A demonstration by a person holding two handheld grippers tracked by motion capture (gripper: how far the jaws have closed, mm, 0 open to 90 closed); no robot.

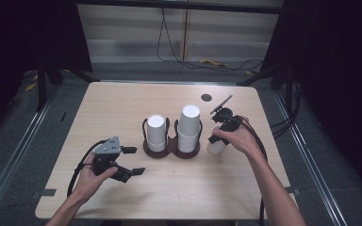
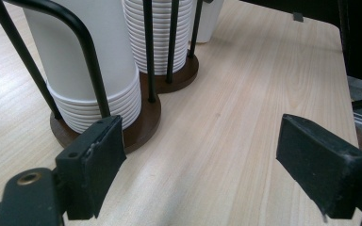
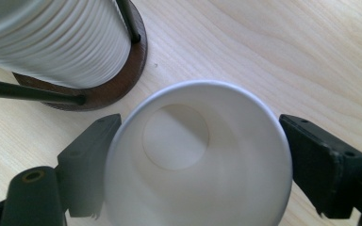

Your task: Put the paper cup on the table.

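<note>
Setting a paper cup (image 3: 193, 160) beside the cup rack (image 1: 171, 146)

My right gripper (image 3: 193, 141) straddles it upright, jaws slackened to let go; my left gripper (image 2: 202, 165) idles wide open nearby, leaving room.

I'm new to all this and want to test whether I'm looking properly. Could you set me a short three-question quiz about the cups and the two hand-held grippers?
1. True or false: the single cup stands mouth up between the right gripper's jaws.
2. How many stacks of cups sit in the wire holder? A) one B) two C) three
3. What lies between the left gripper's jaws?

Key
1. True; the right gripper view looks down into the cup's open mouth.
2. B; a shorter stack and a taller stack, each upside down.
3. Nothing; they stand open over bare table.
</note>
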